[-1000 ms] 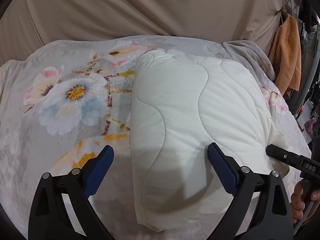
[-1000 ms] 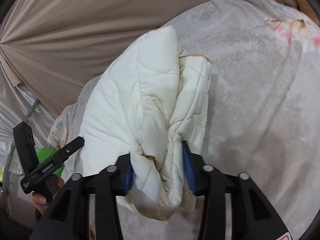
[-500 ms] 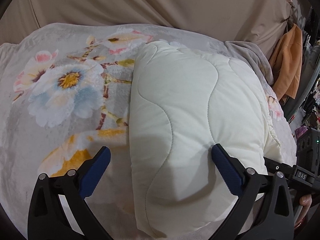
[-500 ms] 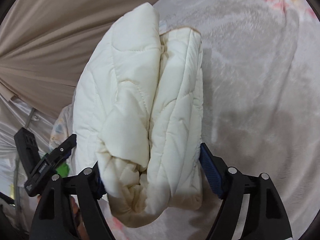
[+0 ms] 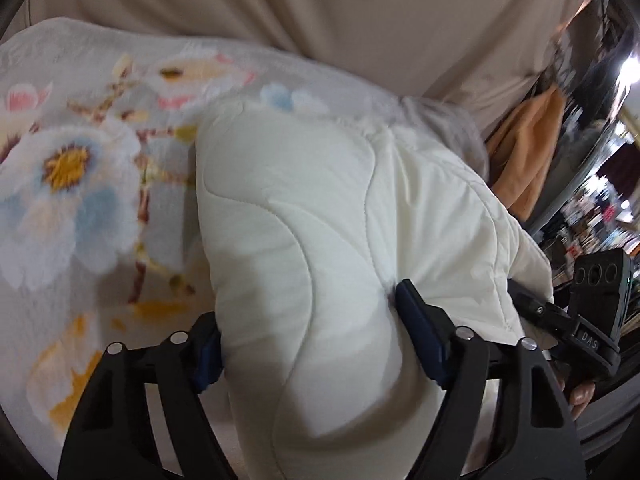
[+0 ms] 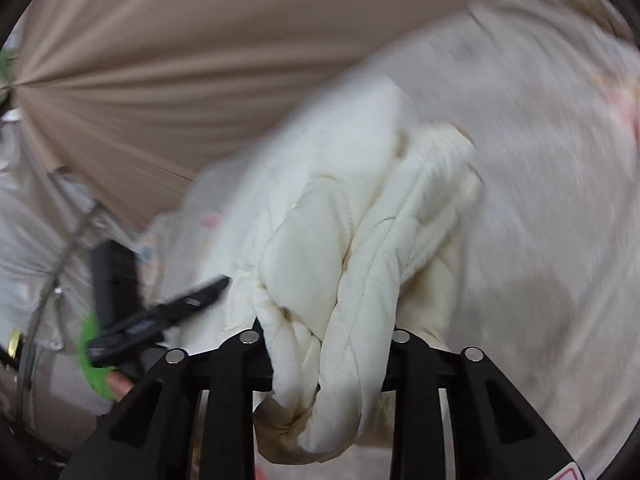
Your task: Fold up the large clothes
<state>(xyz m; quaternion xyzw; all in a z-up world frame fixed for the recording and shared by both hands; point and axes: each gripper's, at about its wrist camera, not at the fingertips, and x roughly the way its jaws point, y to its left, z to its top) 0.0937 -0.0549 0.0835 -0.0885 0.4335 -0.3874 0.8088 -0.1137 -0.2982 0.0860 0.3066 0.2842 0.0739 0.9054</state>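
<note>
The left tool (image 5: pixel 308 344) is clamped onto the near end of the folded cream quilted garment (image 5: pixel 320 216); its blue pads (image 5: pixel 420 344) dig into the padding from either side, and the bulk of the bundle runs forward from the fingers; the floral blanket (image 5: pixel 72 184) lies under the garment and spreads off to the tool's left; beyond the garment's far end hangs a beige curtain (image 5: pixel 280 8), and an orange cloth (image 5: pixel 532 152) hangs off to the right, past the blanket's edge; the right tool (image 6: pixel 326 344) pinches the same garment (image 6: pixel 352 216) by a bunched, rope-like wad squeezed tight between its fingers; the wad spills below the tool and the rest fans forward and up; this view is smeared; the left tool (image 6: pixel 160 316) shows at the left, against the garment's side.
</note>
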